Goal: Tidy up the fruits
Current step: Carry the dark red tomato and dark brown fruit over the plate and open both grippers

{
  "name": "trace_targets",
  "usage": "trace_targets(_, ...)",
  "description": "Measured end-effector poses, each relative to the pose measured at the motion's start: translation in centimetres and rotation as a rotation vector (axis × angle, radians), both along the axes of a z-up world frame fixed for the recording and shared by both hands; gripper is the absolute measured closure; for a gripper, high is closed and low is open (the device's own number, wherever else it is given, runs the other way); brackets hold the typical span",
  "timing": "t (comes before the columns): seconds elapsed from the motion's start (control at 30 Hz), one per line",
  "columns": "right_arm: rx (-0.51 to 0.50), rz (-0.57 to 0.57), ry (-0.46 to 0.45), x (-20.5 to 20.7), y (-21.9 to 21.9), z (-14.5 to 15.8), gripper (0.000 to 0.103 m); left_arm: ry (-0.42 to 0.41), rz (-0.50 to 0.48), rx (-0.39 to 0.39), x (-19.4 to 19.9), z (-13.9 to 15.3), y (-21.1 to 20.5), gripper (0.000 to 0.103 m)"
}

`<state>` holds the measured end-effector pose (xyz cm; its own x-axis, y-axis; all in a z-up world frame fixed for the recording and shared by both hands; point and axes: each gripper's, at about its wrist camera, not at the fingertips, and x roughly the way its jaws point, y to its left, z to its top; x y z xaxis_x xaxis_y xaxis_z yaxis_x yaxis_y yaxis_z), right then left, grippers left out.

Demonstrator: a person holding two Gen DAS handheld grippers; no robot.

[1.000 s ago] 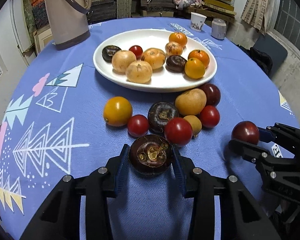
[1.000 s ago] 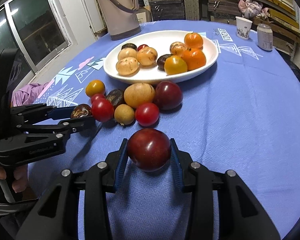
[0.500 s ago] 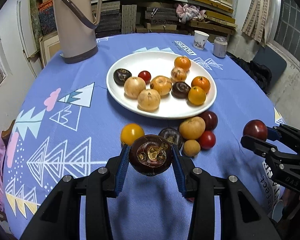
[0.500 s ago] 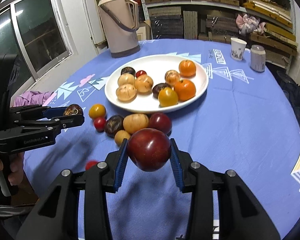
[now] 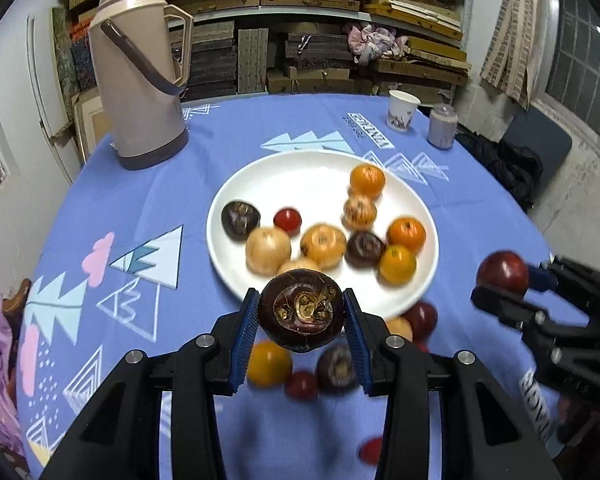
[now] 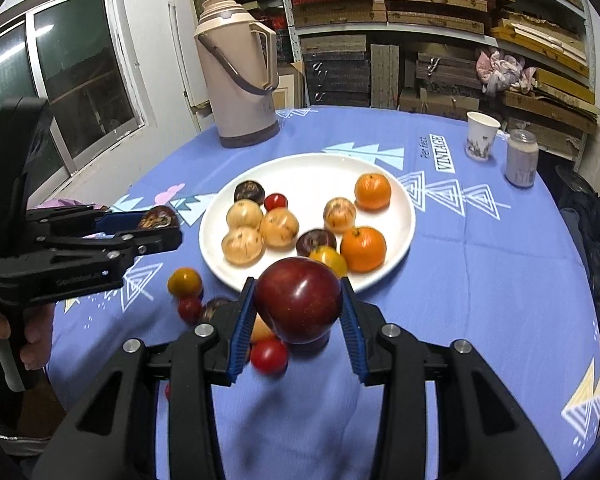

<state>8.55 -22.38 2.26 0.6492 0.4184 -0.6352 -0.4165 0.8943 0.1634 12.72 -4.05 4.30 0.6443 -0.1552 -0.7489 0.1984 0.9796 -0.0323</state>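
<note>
Our left claw (image 5: 302, 314) grips a dark brown water chestnut (image 5: 301, 309), our right claw (image 6: 298, 306) a dark red plum (image 6: 298, 304); ahead, the white round plate (image 5: 320, 172) holds 9 fruits, and several lie below on the blue desk (image 5: 148, 200).

A glossy white plate (image 6: 404, 216) sits on matt woven blue cloth (image 6: 500, 280); the red fruit (image 6: 298, 304) shines smooth.
</note>
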Motion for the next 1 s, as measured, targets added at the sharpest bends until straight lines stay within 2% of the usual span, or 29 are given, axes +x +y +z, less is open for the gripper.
trace_targets(0.33, 0.004, 0.024, 0.024, 5.8, 1.9, -0.5, 0.063, 0.036, 0.031, -0.006, 6.2, -1.2, -0.4, 0.061)
trace_targets(0.67, -0.02, 0.042, 0.077, 9.8, 3.5, -3.0, 0.063, 0.078, 0.034, 0.016, 9.0, -3.3, -0.4, 0.061)
trace_targets(0.9, -0.017, 0.031, 0.073, 11.4, 3.7, -3.6, 0.063, 0.092, 0.035, 0.027, 10.4, -4.5, -0.7, 0.061)
trace_targets(0.97, -0.01, 0.026, 0.073, 11.7, 3.5, -3.6, 0.06, 0.085, 0.04, 0.034, 10.5, -4.5, -0.7, 0.056)
trace_targets(1.0, -0.004, 0.022, 0.071, 11.7, 3.4, -3.6, 0.059, 0.086, 0.043, 0.031, 10.5, -4.5, -0.7, 0.047)
